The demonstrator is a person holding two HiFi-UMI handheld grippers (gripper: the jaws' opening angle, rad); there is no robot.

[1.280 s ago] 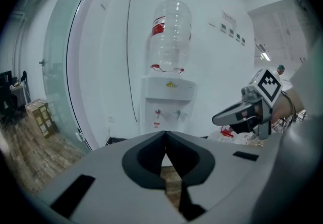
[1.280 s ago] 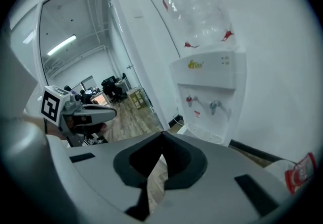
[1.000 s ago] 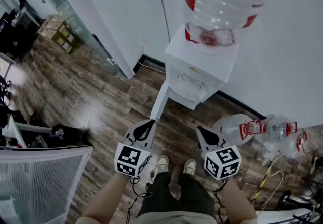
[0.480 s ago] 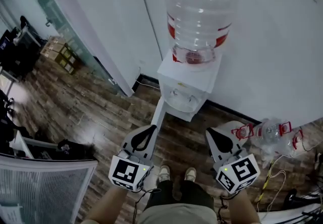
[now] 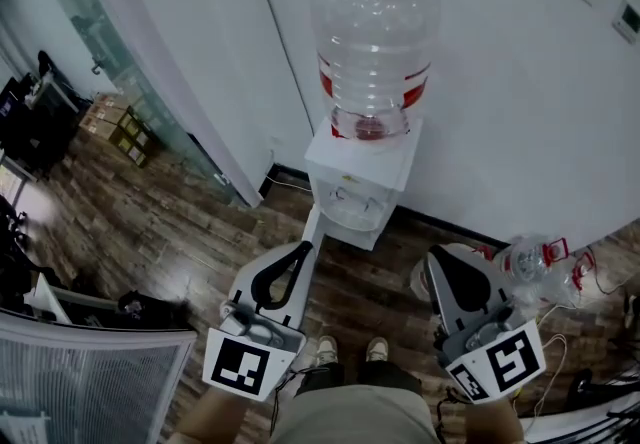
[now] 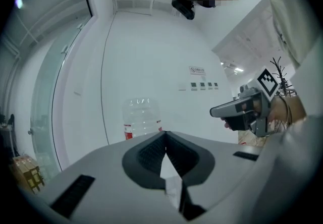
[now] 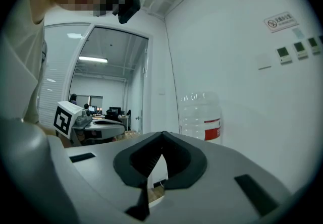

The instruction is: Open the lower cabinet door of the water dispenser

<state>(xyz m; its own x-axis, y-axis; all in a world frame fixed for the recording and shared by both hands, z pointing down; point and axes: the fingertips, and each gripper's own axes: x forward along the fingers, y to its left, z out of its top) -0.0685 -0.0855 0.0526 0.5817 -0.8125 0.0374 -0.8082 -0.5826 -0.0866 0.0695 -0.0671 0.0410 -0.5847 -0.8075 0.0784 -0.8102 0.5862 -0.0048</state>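
The white water dispenser (image 5: 357, 184) stands against the wall with a clear bottle (image 5: 373, 47) on top. Its lower cabinet door (image 5: 312, 224) swings out to the left, seen edge-on. My left gripper (image 5: 301, 249) and right gripper (image 5: 433, 258) are held level in front of it, well short of the dispenser, both shut and holding nothing. The left gripper view has the shut left gripper (image 6: 165, 133), the bottle (image 6: 142, 117) and the right gripper (image 6: 224, 112). In the right gripper view are the shut right gripper (image 7: 162, 133), the bottle (image 7: 203, 117) and the left gripper (image 7: 96, 124).
Empty water bottles (image 5: 535, 260) and cables (image 5: 598, 284) lie on the wooden floor at the right. A glass partition (image 5: 120, 72) and cardboard boxes (image 5: 112, 125) are at the left, a mesh panel (image 5: 90, 382) at the lower left. The person's shoes (image 5: 345, 350) are below.
Both grippers have risen together and stayed shut. The head view has lifted, so the dispenser and its bottle now look smaller and farther away.
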